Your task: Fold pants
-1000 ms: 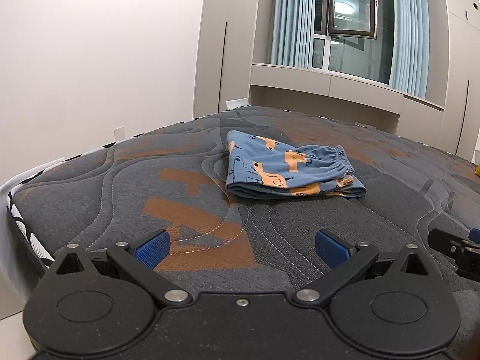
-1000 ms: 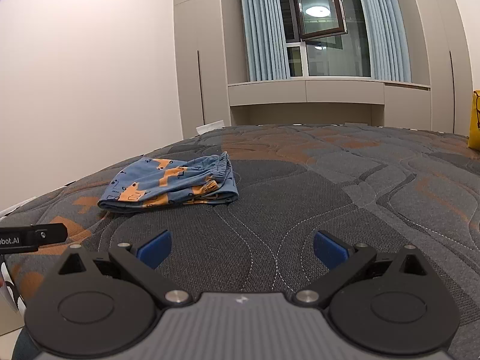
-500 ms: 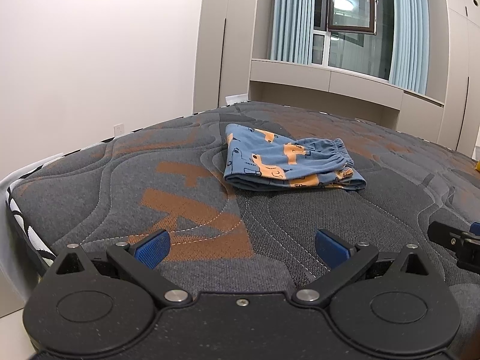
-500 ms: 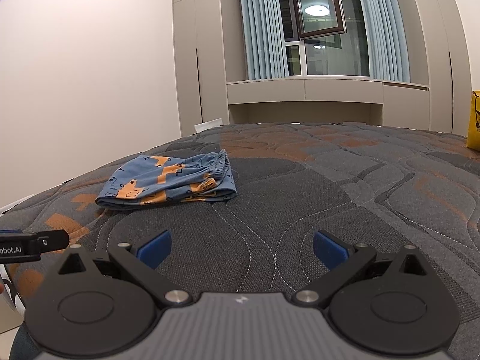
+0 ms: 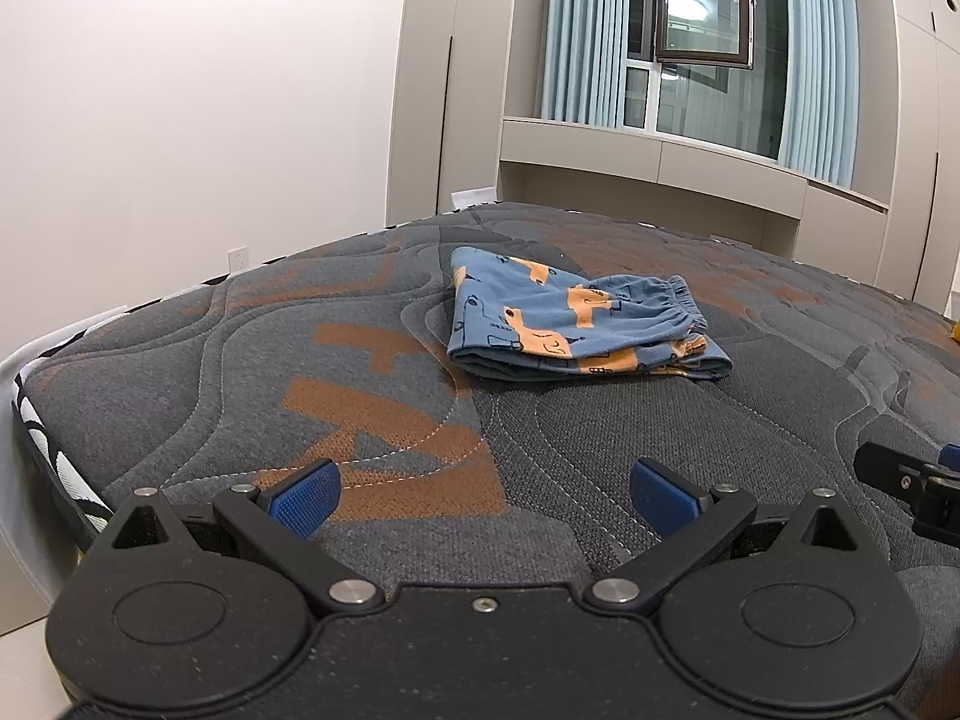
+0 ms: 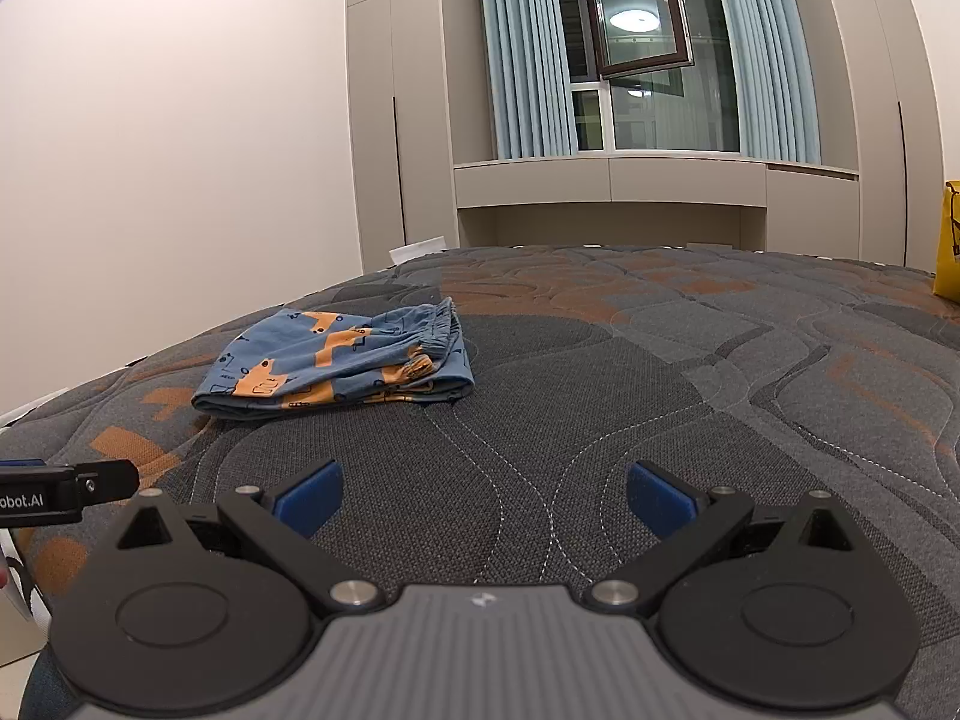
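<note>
The blue pants with orange print lie folded into a small flat stack on the grey and orange quilted mattress; they also show in the right wrist view. My left gripper is open and empty, low over the mattress, well short of the pants. My right gripper is open and empty, also short of the pants and to their right. Each gripper's tip shows at the edge of the other's view.
The mattress's left edge drops off near my left gripper. A white wall, wardrobes and a curtained window stand beyond the bed. A yellow object sits at the far right of the mattress.
Both grippers have dropped a little and drawn slightly back; the pants sit a bit higher in both views. The pants have not moved and both grippers stay open.
</note>
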Tool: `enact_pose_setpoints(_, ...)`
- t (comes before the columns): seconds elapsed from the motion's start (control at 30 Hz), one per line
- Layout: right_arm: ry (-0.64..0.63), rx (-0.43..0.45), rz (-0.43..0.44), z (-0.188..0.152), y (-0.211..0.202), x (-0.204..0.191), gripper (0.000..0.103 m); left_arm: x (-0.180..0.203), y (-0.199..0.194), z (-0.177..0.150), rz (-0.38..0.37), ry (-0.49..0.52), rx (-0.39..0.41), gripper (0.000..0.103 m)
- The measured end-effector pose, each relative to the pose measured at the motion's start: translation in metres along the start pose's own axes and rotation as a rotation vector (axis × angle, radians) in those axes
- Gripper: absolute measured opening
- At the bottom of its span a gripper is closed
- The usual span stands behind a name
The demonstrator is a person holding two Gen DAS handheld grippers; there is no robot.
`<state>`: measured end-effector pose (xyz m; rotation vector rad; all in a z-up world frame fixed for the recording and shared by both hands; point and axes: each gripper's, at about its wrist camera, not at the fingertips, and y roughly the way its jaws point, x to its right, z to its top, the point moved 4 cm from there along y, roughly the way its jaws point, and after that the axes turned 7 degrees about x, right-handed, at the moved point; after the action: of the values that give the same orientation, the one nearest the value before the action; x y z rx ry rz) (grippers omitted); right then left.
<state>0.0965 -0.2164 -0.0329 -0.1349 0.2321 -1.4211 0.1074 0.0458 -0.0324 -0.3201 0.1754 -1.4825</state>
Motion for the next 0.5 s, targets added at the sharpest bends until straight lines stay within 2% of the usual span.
enact_pose_setpoints(0.5, 0.0, -0.001, 0.001, -0.0003, 0.0004, -0.0002, 0.103, 0.0011, 0.0007, -0.0008, 0.021, -0.013, -0.024, 0.102)
